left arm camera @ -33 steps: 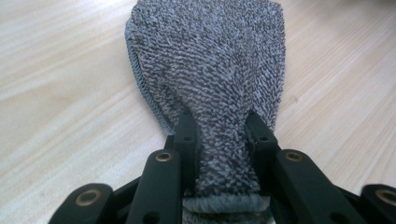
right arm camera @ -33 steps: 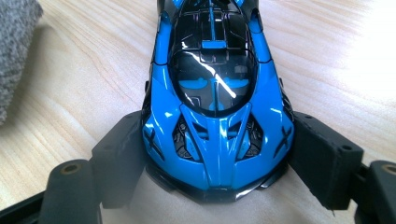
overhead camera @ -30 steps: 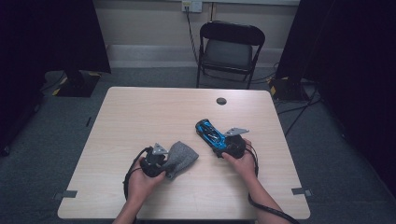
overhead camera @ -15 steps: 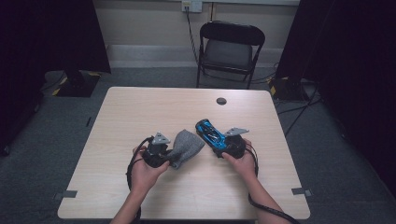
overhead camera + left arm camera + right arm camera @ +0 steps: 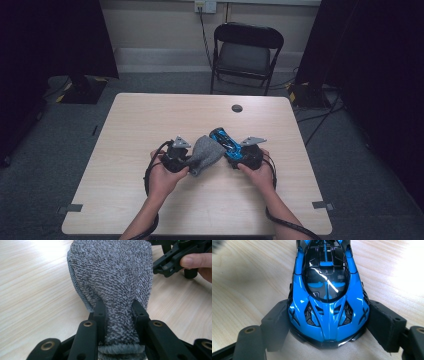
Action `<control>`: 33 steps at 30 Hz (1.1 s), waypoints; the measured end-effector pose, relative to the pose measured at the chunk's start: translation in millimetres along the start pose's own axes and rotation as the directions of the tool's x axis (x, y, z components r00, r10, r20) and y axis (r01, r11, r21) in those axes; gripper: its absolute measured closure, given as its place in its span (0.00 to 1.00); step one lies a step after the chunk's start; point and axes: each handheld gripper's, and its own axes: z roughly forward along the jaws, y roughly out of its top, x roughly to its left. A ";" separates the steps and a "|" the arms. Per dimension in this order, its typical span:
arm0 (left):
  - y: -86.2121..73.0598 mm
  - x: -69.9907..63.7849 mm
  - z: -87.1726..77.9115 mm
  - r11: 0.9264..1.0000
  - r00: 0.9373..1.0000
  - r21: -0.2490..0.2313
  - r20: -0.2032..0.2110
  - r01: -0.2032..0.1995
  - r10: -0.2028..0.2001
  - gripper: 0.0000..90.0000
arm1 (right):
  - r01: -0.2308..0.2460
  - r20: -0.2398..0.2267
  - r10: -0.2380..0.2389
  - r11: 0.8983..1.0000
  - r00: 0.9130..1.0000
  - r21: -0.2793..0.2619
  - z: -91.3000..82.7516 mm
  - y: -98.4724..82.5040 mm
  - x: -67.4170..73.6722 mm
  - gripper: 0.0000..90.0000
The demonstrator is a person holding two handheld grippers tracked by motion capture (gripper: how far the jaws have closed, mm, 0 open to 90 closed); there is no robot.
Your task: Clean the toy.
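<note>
High view: a person sits at a pale wooden surface (image 5: 150,130) with a claw in each hand. The left claw (image 5: 186,159) pinches a fuzzy grey cloth (image 5: 205,155). The right claw (image 5: 235,156) holds a shiny blue toy car (image 5: 226,142) by its two sides. The cloth and the car are near the middle of the surface, and the cloth's far edge is just beside the car. In the left claw view, the black jaws squeeze the narrow end of the cloth (image 5: 112,277), which spreads out wide past them. In the right claw view, the jaws press on both sides of the car (image 5: 327,297), whose far end points away over the wood. A small dark round thing (image 5: 237,108) lies near the far edge. A black folding chair (image 5: 245,52) stands behind.
</note>
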 end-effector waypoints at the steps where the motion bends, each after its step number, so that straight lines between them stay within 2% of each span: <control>1: 1.6 -0.2 2.3 1.000 1.000 0.003 -0.002 -0.005 0.005 0.79 | 0.000 -0.001 0.000 1.000 1.000 0.000 0.0 0.0 0.0 0.26; 6: 12.4 -3.0 16.5 1.000 1.000 0.021 -0.001 -0.020 0.020 0.79 | 0.000 0.000 0.000 1.000 1.000 0.000 0.0 0.0 0.0 0.26; 13: 29.0 -12.6 37.4 0.996 0.996 0.041 -0.004 -0.085 0.085 0.79 | 0.000 -0.001 0.000 1.000 1.000 0.000 0.0 0.0 -0.1 0.26; 15: 34.9 -16.3 43.8 0.991 0.993 0.063 -0.009 -0.114 0.115 0.79 | 0.000 -0.001 0.000 1.000 1.000 0.000 0.0 0.0 -0.1 0.26; 17: 37.2 -19.0 48.2 0.990 0.993 0.077 0.006 -0.121 0.121 0.79 | 0.000 0.001 0.000 1.000 1.000 0.000 0.0 0.0 0.0 0.26; 18: 40.8 -23.5 55.2 0.982 0.988 0.102 0.001 -0.156 0.157 0.79 | 0.000 0.001 0.000 1.000 1.000 0.000 0.0 0.0 0.0 0.26; 19: 42.4 -24.9 57.8 0.979 0.985 0.113 -0.005 -0.171 0.172 0.79 | 0.000 0.000 0.000 1.000 1.000 0.000 0.0 0.0 0.0 0.26; 24: 52.3 -27.7 71.1 0.968 0.978 0.143 0.007 -0.207 0.208 0.79 | 0.000 0.001 0.000 1.000 1.000 0.000 0.0 0.0 0.0 0.26; 30: 59.6 -27.8 82.4 0.954 0.968 0.178 -0.031 -0.241 0.251 0.79 | 0.001 0.000 -0.001 1.000 1.000 0.000 0.0 0.0 0.0 0.26; 33: 62.7 -30.1 86.3 0.950 0.965 0.186 -0.028 -0.252 0.261 0.79 | 0.001 0.000 -0.001 1.000 1.000 0.000 0.0 0.0 -0.1 0.26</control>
